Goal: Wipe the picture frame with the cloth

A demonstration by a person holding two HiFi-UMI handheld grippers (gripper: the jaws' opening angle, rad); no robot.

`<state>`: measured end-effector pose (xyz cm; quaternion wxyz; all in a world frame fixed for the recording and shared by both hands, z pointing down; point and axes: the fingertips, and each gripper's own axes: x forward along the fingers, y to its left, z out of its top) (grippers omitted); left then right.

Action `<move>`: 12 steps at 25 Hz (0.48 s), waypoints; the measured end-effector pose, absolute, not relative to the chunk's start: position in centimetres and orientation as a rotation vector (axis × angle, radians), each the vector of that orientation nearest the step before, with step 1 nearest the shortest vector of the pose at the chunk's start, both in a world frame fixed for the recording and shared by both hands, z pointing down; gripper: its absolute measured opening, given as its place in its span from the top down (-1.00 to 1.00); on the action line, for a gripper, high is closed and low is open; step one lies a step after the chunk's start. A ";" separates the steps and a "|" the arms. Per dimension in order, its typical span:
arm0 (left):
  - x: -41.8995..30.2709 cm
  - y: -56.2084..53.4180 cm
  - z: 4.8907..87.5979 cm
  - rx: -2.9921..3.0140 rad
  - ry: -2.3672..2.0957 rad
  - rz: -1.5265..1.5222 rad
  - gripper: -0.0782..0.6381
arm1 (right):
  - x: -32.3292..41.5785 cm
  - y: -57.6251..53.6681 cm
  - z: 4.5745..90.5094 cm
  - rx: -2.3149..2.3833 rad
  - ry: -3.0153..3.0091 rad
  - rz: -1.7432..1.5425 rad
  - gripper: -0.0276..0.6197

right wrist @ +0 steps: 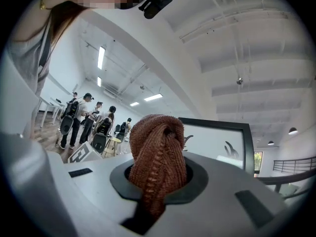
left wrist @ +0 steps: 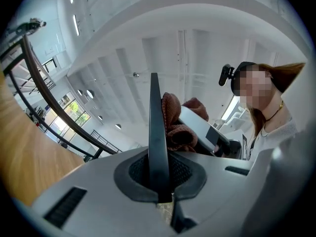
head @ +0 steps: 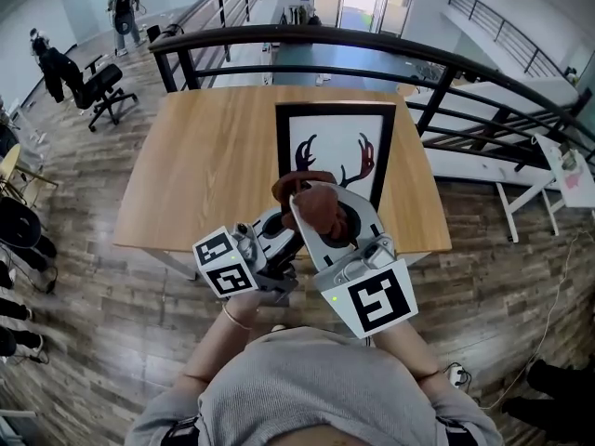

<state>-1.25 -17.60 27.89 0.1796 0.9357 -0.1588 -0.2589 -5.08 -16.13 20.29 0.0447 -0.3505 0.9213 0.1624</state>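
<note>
- The left gripper (left wrist: 159, 177) has its fingers pressed together on a thin black edge. This is the frame (head: 335, 137), seen edge-on in the left gripper view.
- The frame has a black border. Its white picture shows dark and red antler shapes.
- In the head view the frame sits over the near middle of the counter (head: 209, 170). Its lower edge is hidden behind the two grippers.
- In the right gripper view the frame stands upright with the ceiling behind it, face toward the camera.
- The right gripper (right wrist: 157, 181) pinches the cloth (right wrist: 158, 144), a brown knitted bunch that bulges up out of the fingers.
- From the head view the cloth covers the lower part of the frame's face.
- From the left gripper view the cloth lies just beside the frame's edge. Whether it touches cannot be told.
- The two grippers are close together in front of the person's chest, left just beside right.
- A dark railing (head: 372, 49) runs behind the counter.
- A black chair (head: 104, 89) stands on the wood floor at the far left.
- Several people (right wrist: 84, 115) stand in the background of the right gripper view.
</note>
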 end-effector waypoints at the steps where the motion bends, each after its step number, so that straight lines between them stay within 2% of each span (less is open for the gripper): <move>1: -1.3 -17.6 27.9 2.652 -0.459 -0.725 0.73 | -5.1 -16.1 20.5 -1.060 2.827 0.491 0.77; 12: -3.2 -18.5 27.1 2.627 -0.470 -0.770 0.73 | -6.6 -16.0 21.2 -0.996 2.885 0.461 0.77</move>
